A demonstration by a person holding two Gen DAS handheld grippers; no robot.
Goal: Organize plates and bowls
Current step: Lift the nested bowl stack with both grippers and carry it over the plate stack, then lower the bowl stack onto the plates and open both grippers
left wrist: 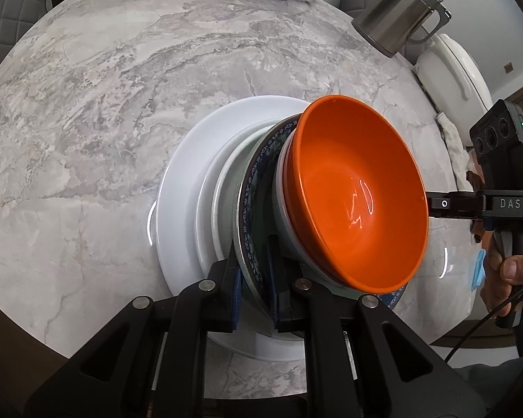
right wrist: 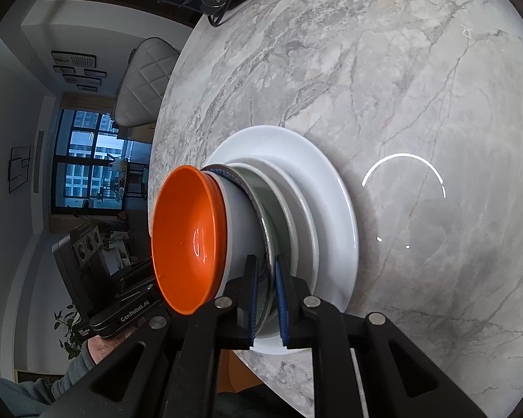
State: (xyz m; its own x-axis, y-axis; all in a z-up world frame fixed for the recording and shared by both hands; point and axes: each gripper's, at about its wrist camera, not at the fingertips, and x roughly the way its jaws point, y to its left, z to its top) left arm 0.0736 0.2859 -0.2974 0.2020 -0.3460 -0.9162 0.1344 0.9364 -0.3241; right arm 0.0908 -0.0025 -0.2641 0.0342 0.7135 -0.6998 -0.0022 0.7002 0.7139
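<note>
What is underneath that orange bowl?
The orange bowl sits in a white bowl, on a blue-patterned plate that both grippers pinch. Below are white plates on the table. Their middles are covered.

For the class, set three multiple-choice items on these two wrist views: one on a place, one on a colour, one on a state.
1. Where does the kettle stand?
A. on the marble table
B. on a chair
C. inside the bowl

2. What colour is the top bowl?
A. green
B. orange
C. black

3. How is the left gripper?
A. wide open above the table
B. shut on the blue-patterned plate
C. shut on the kettle

Answers: 1 A, it stands at the table's far edge; 2 B, its inside is orange; 3 B, its pads clamp the plate's rim.
</note>
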